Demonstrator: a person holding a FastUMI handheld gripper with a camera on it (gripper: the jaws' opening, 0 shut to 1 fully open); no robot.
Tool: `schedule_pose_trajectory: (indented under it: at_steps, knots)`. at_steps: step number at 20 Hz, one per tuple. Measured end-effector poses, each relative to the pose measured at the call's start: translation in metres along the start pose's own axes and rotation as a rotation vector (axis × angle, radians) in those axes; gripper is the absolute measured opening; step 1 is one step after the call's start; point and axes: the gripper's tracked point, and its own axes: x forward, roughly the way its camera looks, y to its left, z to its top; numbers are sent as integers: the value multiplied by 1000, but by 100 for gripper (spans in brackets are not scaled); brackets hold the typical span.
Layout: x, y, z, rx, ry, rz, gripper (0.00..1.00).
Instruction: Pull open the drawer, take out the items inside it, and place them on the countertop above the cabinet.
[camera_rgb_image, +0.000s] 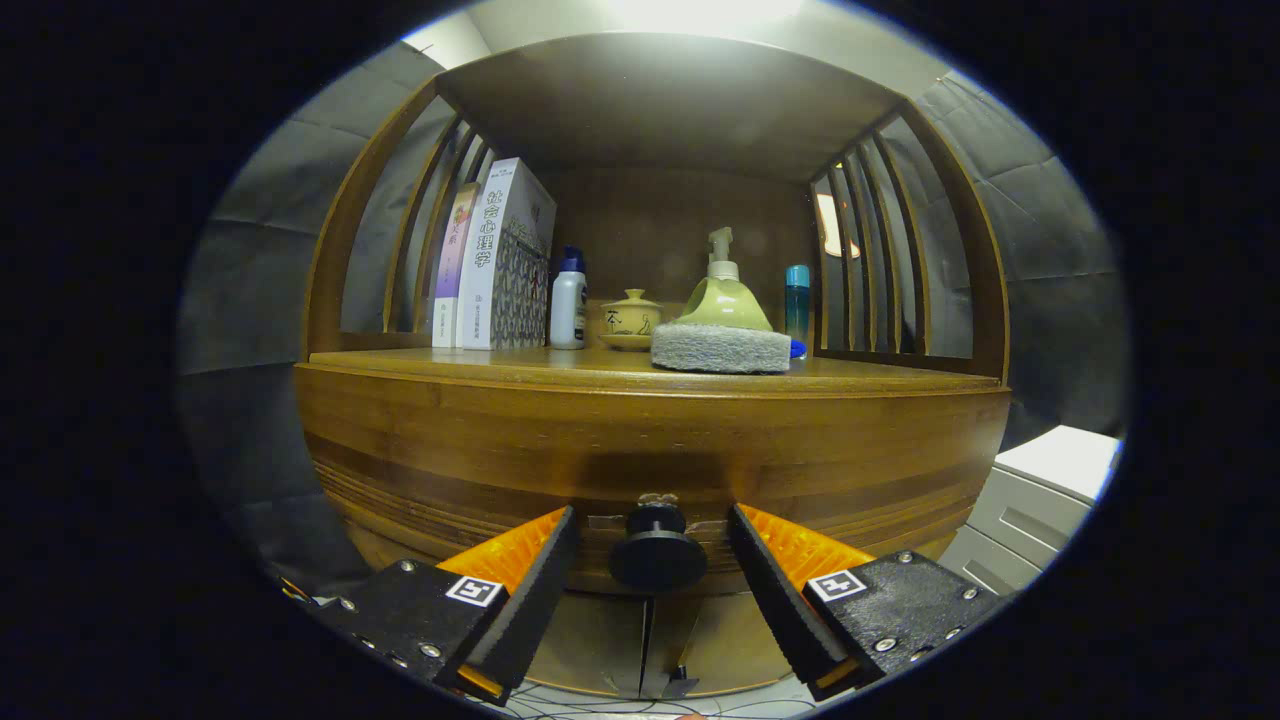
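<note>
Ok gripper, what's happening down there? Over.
Gripper open, fingers either side of the drawer knob, not touching. Drawer shut. Sponge lies on the countertop. Nothing blocking the knob.

Holding the gripper (655, 545) level and facing forward, fingers (530, 590) spread wide apart, straddling a round knob without either one touching it.

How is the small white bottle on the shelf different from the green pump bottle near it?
The white bottle is slim and straight-sided with a blue cap; the green pump bottle flares wide at its base and carries a pump nozzle. The white bottle stands beside the books; the green one stands behind a grey sponge. Both stand upright on the countertop. The gripper is open around the drawer knob.
</note>
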Motion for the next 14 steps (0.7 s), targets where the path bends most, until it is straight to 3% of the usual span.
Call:
schedule_pose_trajectory:
  at_steps: [5, 10, 14]
  knots:
    - [-26, -6, 53, 8, -54, 47, 96]
    - [-88, -28, 123, 33, -167, 69, 96]
    - [-133, -52, 152, 81, -222, 73, 96]
